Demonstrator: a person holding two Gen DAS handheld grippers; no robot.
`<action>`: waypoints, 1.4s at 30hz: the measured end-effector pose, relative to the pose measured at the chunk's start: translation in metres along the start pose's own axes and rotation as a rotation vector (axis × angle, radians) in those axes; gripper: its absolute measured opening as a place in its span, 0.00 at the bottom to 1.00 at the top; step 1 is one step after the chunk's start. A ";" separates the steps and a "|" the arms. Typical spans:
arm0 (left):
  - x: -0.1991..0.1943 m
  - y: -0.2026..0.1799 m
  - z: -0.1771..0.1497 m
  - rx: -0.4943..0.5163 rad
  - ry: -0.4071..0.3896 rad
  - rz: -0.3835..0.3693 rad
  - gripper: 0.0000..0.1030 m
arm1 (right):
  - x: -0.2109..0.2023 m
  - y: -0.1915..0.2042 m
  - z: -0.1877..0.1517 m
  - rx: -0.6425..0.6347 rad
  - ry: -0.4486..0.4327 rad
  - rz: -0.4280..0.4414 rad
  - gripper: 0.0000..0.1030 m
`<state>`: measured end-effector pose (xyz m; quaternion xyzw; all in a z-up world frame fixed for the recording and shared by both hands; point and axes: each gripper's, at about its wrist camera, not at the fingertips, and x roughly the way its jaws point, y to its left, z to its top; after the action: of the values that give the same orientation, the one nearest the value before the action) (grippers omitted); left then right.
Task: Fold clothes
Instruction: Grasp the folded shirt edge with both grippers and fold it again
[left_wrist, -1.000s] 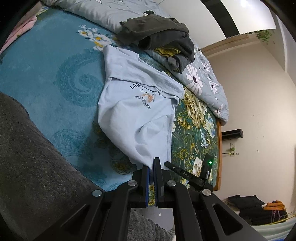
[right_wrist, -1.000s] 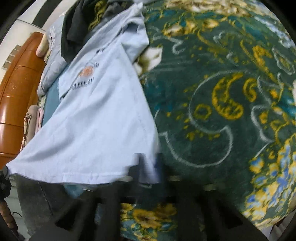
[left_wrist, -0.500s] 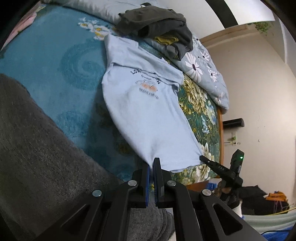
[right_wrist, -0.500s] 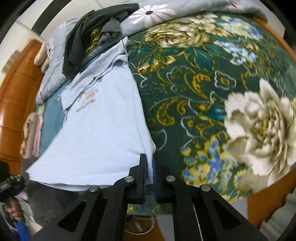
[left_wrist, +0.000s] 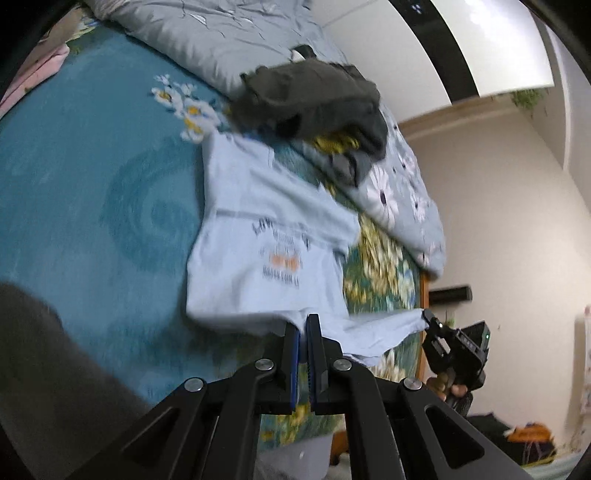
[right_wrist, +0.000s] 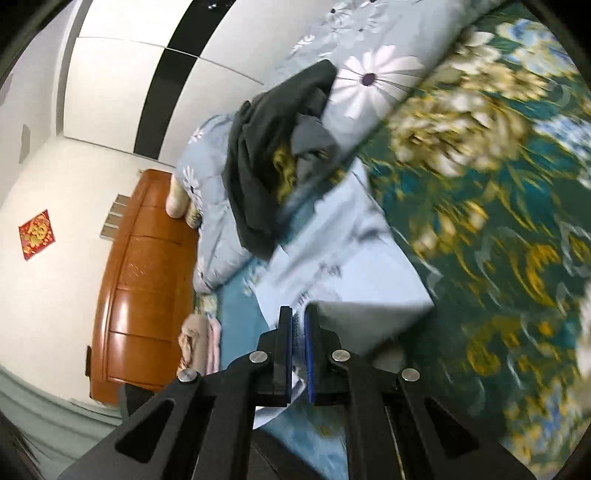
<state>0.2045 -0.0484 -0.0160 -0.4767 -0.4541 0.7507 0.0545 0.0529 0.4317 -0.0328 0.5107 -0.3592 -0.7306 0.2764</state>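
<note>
I'm pinching the tee hem w/ both grippers, L and R, nearly closed, lifting it ahead. Fold's partway; dark pile beyond is looking unfolded.

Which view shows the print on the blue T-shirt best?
The left wrist view. The T-shirt lies spread there with the orange and dark print in sight, though blurred. The right wrist view shows the T-shirt folded over and smeared by motion, with only faint marks of print. Both grippers, left and right, pinch its hem.
</note>
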 end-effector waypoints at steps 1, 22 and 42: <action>0.007 0.006 0.013 -0.016 -0.008 -0.003 0.04 | 0.008 0.002 0.010 0.005 -0.004 0.010 0.05; 0.130 0.060 0.182 -0.112 -0.068 0.116 0.05 | 0.168 -0.013 0.165 0.202 -0.103 -0.120 0.05; 0.135 0.084 0.035 -0.217 -0.008 0.370 0.54 | 0.093 -0.111 0.019 0.235 -0.021 -0.262 0.25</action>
<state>0.1348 -0.0501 -0.1631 -0.5522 -0.4374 0.6963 -0.1376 0.0010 0.4304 -0.1694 0.5742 -0.3754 -0.7187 0.1135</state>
